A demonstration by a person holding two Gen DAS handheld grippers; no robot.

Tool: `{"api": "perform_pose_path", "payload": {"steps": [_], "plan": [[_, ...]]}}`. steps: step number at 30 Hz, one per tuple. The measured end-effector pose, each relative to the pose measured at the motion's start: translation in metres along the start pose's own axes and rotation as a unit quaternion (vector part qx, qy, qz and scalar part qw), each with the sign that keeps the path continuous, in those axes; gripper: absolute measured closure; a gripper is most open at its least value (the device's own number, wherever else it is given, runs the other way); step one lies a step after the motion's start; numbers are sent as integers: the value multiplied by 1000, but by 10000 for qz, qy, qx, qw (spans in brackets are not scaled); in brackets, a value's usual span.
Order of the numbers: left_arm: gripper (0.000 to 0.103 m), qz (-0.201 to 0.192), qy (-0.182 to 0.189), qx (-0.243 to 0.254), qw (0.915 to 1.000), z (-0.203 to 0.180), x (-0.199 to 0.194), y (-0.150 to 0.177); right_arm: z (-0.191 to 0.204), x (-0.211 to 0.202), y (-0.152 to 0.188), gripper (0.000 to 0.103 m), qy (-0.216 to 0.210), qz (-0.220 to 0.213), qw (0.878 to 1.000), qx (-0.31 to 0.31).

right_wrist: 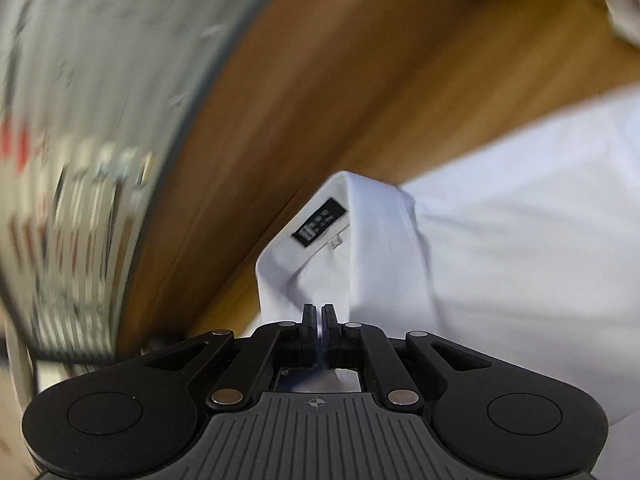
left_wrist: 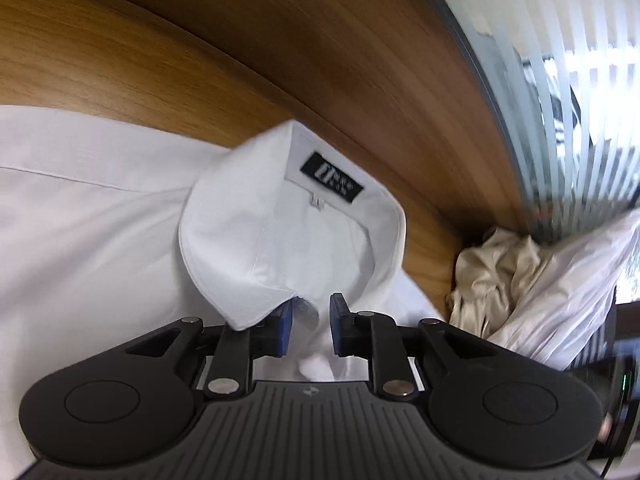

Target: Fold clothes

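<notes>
A white collared shirt (left_wrist: 100, 220) lies on the wooden table (left_wrist: 200, 60). Its collar (left_wrist: 280, 240), with a black label (left_wrist: 332, 176) inside, stands up in front of my left gripper (left_wrist: 312, 320). The left jaws stand a little apart with shirt-front fabric lying loose between the blue pads (left_wrist: 339, 320), and a collar tip drapes over the left one. In the right wrist view the same shirt (right_wrist: 500, 240) spreads to the right. My right gripper (right_wrist: 319, 316) is shut on a thin edge of the shirt just below the collar (right_wrist: 320, 248).
A crumpled beige cloth (left_wrist: 492, 276) and a white garment (left_wrist: 568, 280) lie at the table's right end. A frosted, striped glass wall (left_wrist: 560, 60) runs along the table's far edge. More cloth (right_wrist: 616, 4) shows at the right wrist view's top right corner.
</notes>
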State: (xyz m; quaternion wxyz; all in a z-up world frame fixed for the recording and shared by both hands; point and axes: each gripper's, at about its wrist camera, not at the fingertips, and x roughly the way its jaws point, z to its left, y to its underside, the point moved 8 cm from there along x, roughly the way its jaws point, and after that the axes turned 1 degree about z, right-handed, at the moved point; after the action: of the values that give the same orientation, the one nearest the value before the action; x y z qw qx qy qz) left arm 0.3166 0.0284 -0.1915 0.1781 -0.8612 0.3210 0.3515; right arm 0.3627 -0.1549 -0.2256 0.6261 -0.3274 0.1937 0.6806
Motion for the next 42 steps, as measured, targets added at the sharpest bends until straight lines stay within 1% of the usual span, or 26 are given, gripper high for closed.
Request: {"api": "perform_pose_path", "payload": {"steps": [3,5,6,7,8,12,14,17,20,23,25,28,30,31,33,35,36,38,40,42], "plan": [[82,35,-55,33,10000,-2,4,-3,3,-10,19,97,190,329,9960,-807],[81,69,-114,113,9998,-5,8,-4,5,-9,37,96,427,546,9880,-1384],[81,89,-125,132,9998,-6,10,-5,6,-8,45,90,561,624,9830,-1634],[81,106,-123,111,9998,-6,12,-5,7,-4,52,80,711,671,9780,-1845],[81,123,-122,89,9998,-5,13,-5,6,-2,58,77,833,695,9736,-2008],[81,153,-138,56,9998,-4,16,-5,4,8,72,78,1169,668,9604,-2441],[81,162,-164,90,9997,-5,17,-5,9,2,79,78,1421,579,9492,-2747],[81,176,-171,125,9996,-6,19,-5,11,18,77,78,1667,477,9313,-3203],[81,199,-137,75,9997,-3,20,-5,20,24,77,77,1735,488,9159,-3587],[81,206,-110,47,9997,-3,21,-4,24,35,78,77,1729,571,9063,-3814],[81,215,-101,41,9997,-3,20,-4,25,42,75,78,1655,571,9102,-3753],[81,241,-79,-5,9997,-2,21,-4,25,47,67,78,1443,537,9281,-3390],[80,276,-35,-82,9996,-1,23,-5,22,53,63,80,1438,565,9380,-3103],[79,294,-10,-123,9995,-1,23,-5,20,56,62,84,1476,570,9415,-2974],[79,330,70,-223,9992,0,23,-6,19,59,60,85,1523,516,9467,-2790],[76,367,146,-324,9987,0,24,-8,20,61,58,85,1565,472,9506,-2640],[71,387,172,-398,9983,-1,24,-8,20,61,58,86,1591,456,9516,-2589],[66,427,222,-544,9974,-3,24,-9,18,62,56,92,1688,435,9541,-2434],[55,472,266,-651,9964,-7,23,-10,16,63,53,97,1738,425,9599,-2159],[53,509,375,-723,9954,-14,20,-12,13,63,50,97,1737,421,9672,-1805]]}}
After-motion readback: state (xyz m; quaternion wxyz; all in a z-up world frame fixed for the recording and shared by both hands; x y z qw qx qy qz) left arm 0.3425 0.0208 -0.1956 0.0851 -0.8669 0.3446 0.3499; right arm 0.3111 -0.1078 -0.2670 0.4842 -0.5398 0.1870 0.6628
